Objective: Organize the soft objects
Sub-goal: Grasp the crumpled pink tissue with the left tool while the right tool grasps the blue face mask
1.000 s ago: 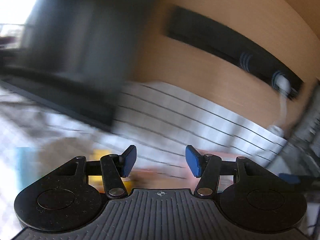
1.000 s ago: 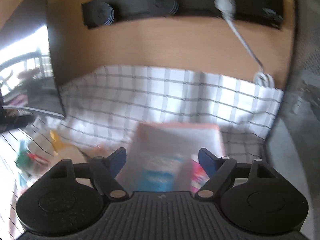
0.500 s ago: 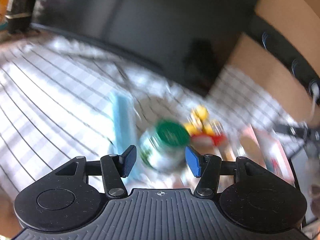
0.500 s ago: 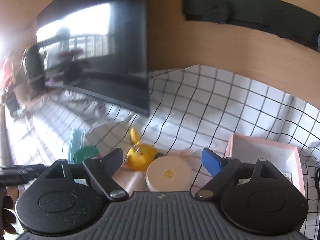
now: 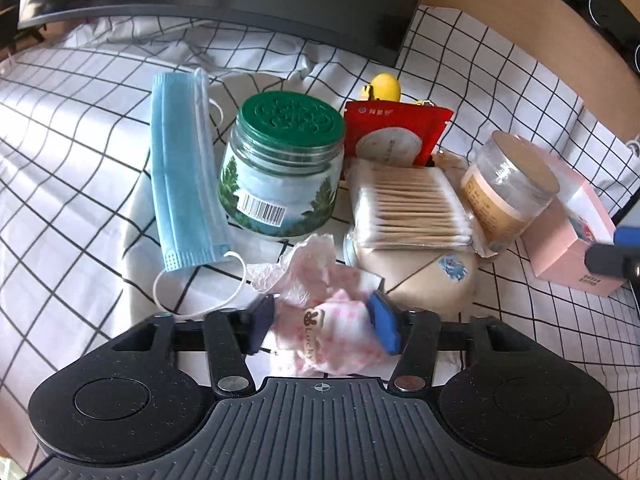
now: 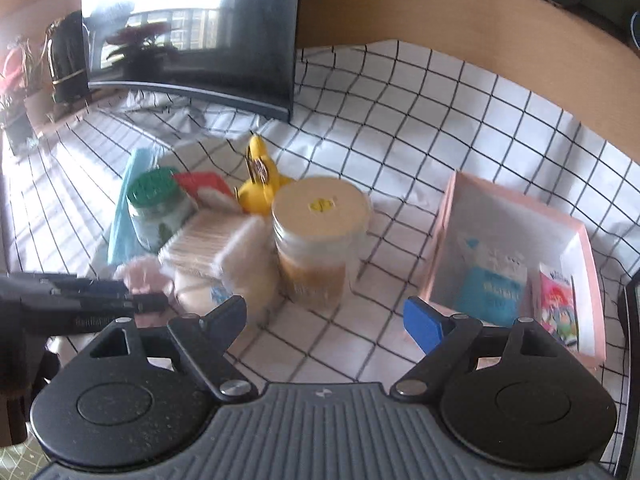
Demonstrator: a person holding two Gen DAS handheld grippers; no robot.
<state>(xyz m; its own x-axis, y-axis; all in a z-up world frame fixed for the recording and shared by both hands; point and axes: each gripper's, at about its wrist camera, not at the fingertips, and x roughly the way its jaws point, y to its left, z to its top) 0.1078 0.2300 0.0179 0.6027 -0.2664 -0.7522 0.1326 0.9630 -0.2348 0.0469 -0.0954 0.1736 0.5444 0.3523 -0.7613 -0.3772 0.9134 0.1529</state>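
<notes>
A crumpled pink patterned cloth [image 5: 332, 336] lies on the checked sheet, between the blue pads of my left gripper [image 5: 322, 322]. Its jaws are closing around the cloth; the right pad touches it and the left pad sits at its edge. Just behind lie a blue face mask [image 5: 180, 184], a pack of cotton swabs [image 5: 412, 208] and a beige round pouch [image 5: 424, 280]. My right gripper [image 6: 324, 320] hangs open over the sheet in front of a beige-lidded jar [image 6: 320, 240], nothing between its fingers. To its right sits a pink box [image 6: 440, 240] holding small packets.
A green-lidded jar [image 5: 284, 176], a red packet [image 5: 396, 132] and a yellow toy [image 5: 384, 86] crowd the middle. A dark monitor [image 6: 192, 32] stands behind them against a wooden wall. The left gripper's arm [image 6: 100, 304] reaches in low at the left of the right wrist view.
My left gripper swung down from the wall to the pile and its jaws narrowed around the pink cloth. The right gripper swept left from the pink box to face the beige-lidded jar.
</notes>
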